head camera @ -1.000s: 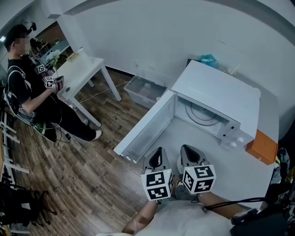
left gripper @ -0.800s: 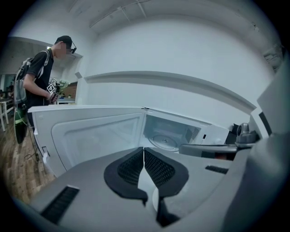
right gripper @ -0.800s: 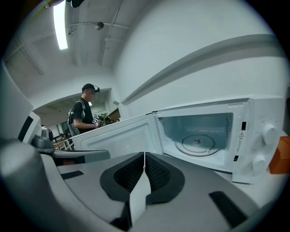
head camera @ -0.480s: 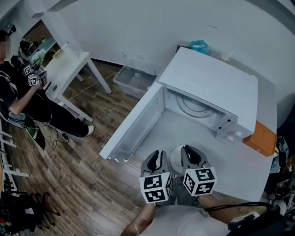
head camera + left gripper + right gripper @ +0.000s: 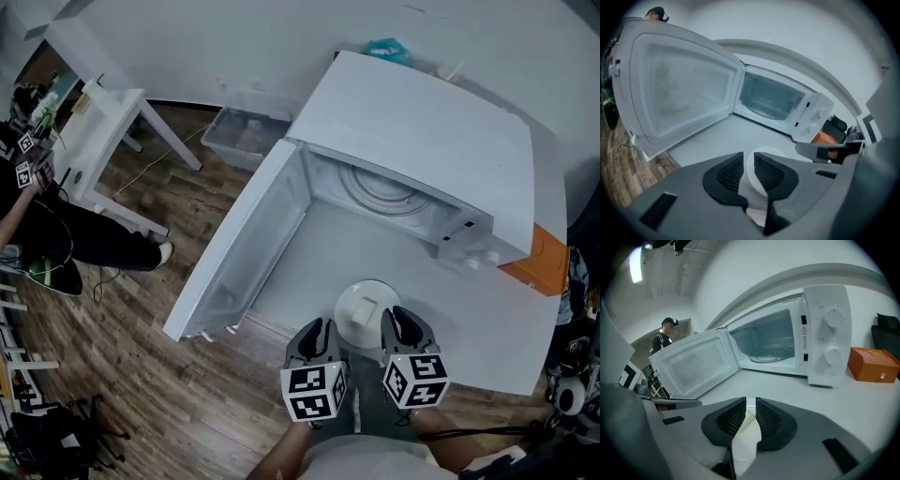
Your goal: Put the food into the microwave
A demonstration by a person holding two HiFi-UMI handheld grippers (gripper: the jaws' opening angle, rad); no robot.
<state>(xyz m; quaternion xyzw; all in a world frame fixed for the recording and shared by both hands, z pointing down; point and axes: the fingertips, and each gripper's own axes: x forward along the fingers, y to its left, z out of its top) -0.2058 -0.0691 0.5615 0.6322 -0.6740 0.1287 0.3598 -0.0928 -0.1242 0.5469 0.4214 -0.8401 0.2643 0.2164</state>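
White countertop (image 5: 487, 323), microwave (image 5: 422, 141) open | right gripper (image 5: 750, 405) clamps food plate (image 5: 352, 326) rim, lower centre; left gripper (image 5: 749, 161) barely parted, empty | step: pickup; next, judged: lift level into cavity

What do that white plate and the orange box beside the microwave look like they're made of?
The plate looks like glazed ceramic or hard plastic: plain white, smooth, with a thin rim. I cannot tell which of the two. The orange box looks like matte card or leatherette, with flat faces, crisp edges and no shine.
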